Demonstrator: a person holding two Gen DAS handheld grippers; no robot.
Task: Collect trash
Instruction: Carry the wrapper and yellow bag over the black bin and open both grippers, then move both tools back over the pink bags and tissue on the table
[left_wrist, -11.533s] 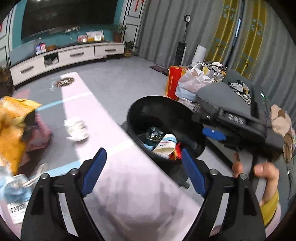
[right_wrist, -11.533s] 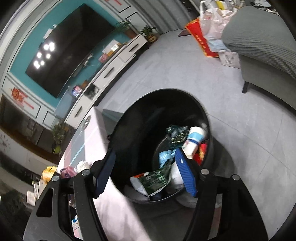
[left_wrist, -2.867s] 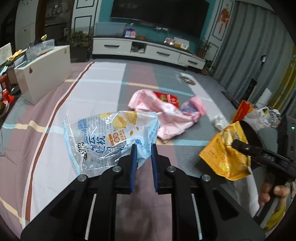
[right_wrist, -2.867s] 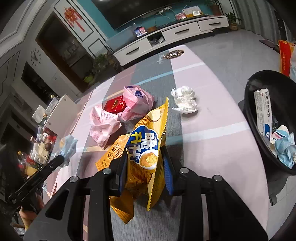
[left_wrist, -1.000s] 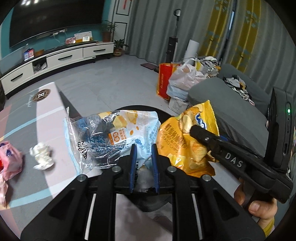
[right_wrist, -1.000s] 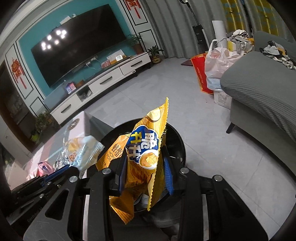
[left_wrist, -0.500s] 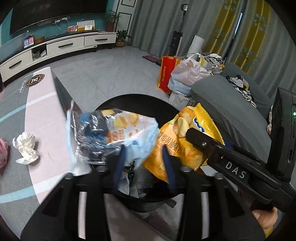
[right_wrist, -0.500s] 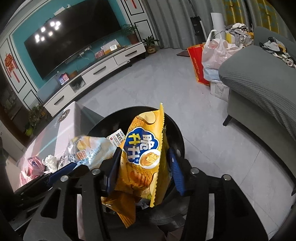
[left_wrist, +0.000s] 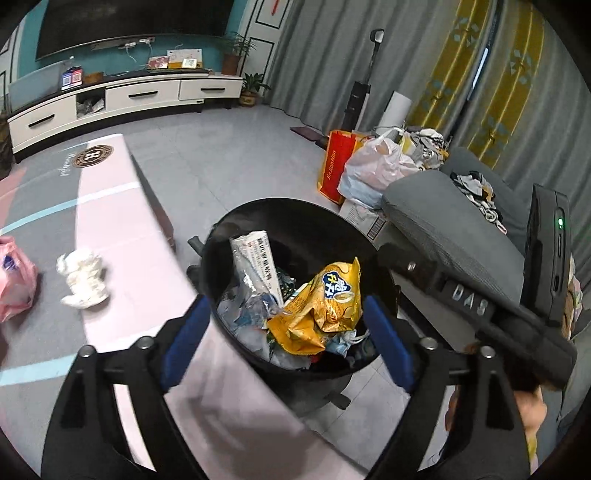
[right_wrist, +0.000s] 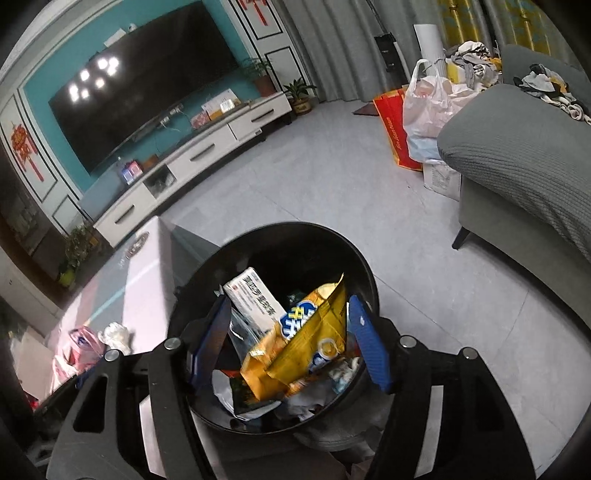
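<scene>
Both the left hand-held gripper (left_wrist: 284, 336) and right hand-held gripper (right_wrist: 288, 343) hover over the black bin (left_wrist: 221, 236), jaws opening and empty, so the yellow chip bag (left_wrist: 317, 310) lies inside it (more trash waits beside the bin on the table (left_wrist: 110, 229)).

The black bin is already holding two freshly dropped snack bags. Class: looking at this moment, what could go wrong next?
1. The yellow chip bag sits high on the heap in the bin, so it may slide out.
2. The crumpled tissue and pink bag on the table could be overlooked.
3. The right tongs, jaws opening, hang just above the chip bag and might snag it.
</scene>
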